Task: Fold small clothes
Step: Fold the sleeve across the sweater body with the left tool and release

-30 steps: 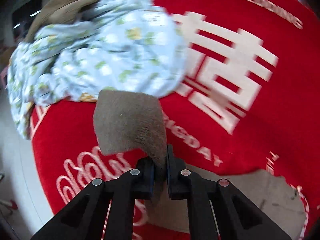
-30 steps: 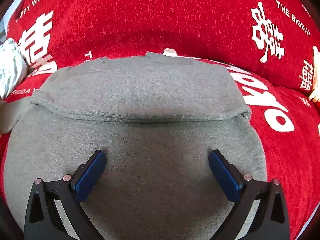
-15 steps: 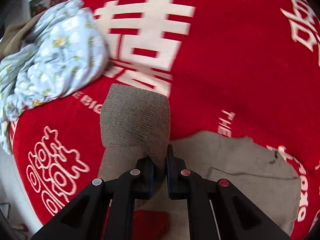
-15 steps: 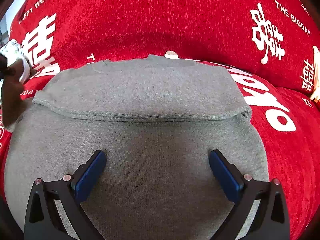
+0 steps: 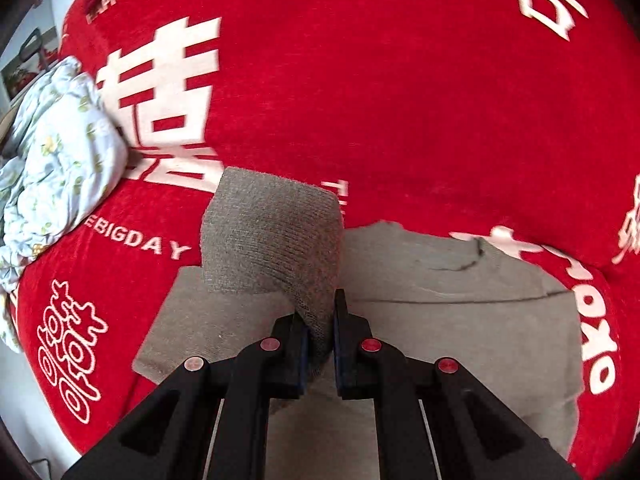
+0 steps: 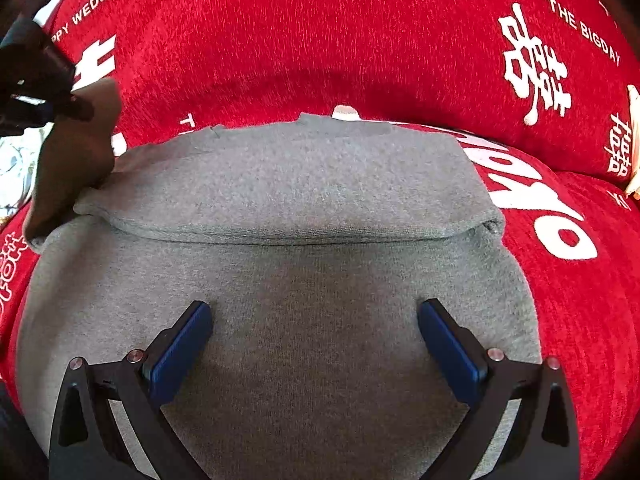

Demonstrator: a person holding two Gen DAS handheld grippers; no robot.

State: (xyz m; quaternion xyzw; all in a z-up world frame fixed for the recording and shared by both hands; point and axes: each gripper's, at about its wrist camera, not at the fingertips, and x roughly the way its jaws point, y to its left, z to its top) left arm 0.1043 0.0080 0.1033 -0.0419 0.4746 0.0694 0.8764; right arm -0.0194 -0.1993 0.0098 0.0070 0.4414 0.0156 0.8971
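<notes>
A grey knit sweater lies flat on the red cloth, with one sleeve folded across its upper part. My left gripper is shut on the cuff of the other sleeve and holds it lifted above the sweater's left side. It also shows at the left edge of the right wrist view with the sleeve hanging from it. My right gripper is open and empty, low over the sweater's lower body.
The red cloth with white lettering covers the whole surface. A crumpled light-blue floral garment lies at the left. A pale object sits at the right edge.
My left gripper has carried the sleeve cuff to the right, away from the floral garment and over the sweater's body. My right gripper has stayed put.
</notes>
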